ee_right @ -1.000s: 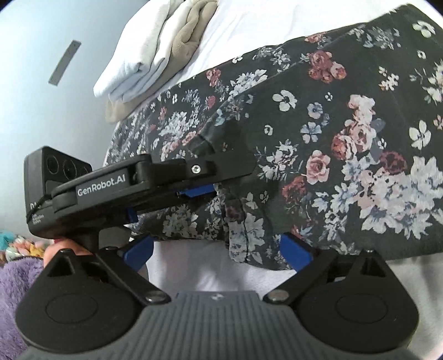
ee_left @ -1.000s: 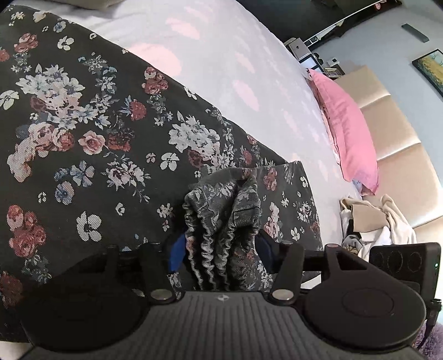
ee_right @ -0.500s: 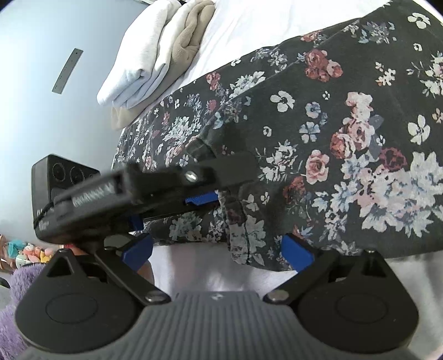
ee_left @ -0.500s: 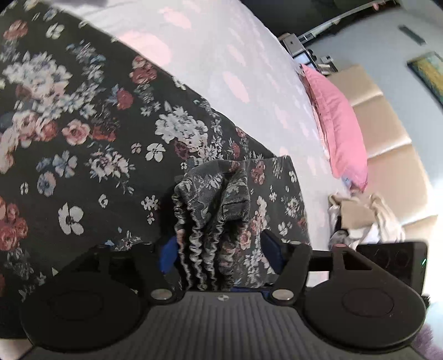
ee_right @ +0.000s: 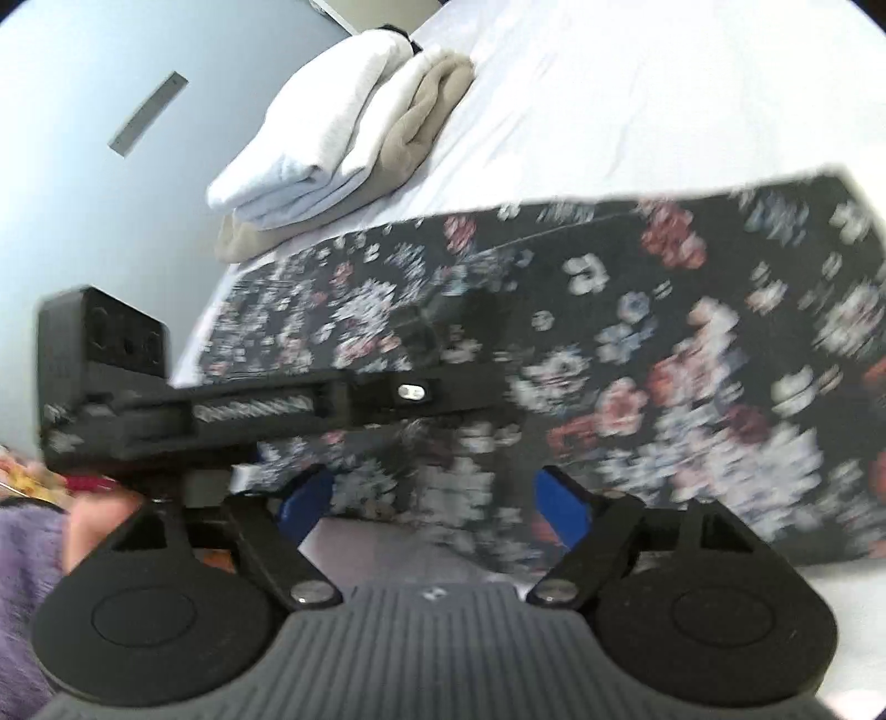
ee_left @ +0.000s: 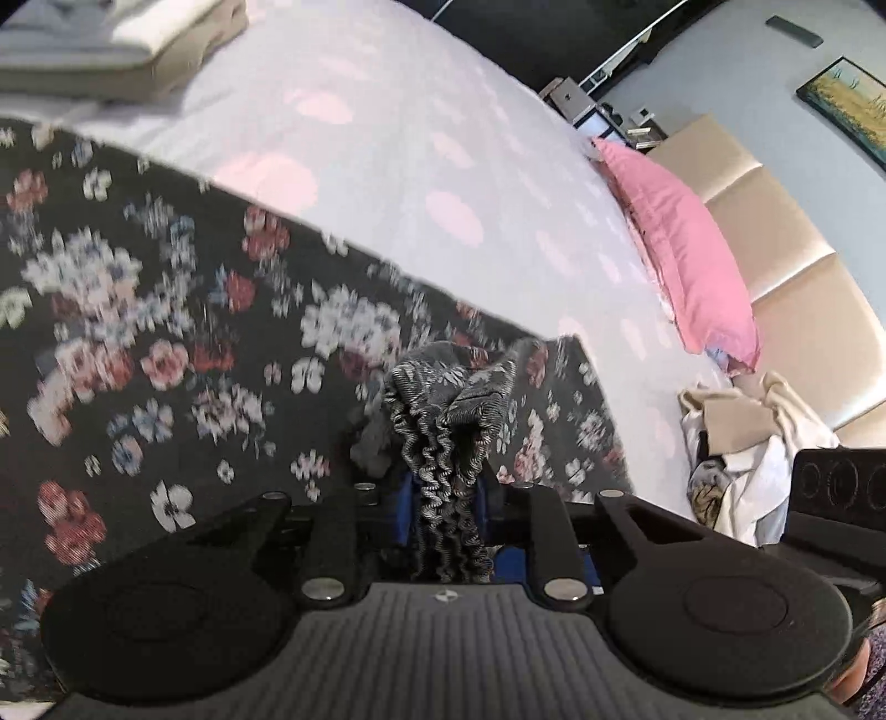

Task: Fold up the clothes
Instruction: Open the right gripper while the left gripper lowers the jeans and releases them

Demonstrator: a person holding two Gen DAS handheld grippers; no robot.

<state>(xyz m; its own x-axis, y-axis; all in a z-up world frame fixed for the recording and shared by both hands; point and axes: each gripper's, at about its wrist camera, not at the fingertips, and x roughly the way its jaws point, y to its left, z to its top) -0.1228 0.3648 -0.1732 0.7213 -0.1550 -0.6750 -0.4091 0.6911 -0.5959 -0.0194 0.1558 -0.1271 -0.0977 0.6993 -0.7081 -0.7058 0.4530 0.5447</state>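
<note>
Floral garment (ee_left: pixel 166 354) lies flat across bed (ee_left: pixel 421 144) near its front edge; soft, limp, light. L gripper (ee_left: pixel 448 498) closing on bunched elastic waistband (ee_left: pixel 443 443), pads pinching it. R gripper (ee_right: pixel 437 493) closing around hem, not yet pressing; grab at edges/corners.

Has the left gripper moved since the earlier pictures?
Yes. The left gripper, closing on the gathered floral garment, has risen: the pink pillow sits lower in its view and folded towels now appear.

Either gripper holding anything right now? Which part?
Left gripper closing on floral garment's bunched elastic waistband. Right gripper closing around its near edge; grip unclear.
</note>
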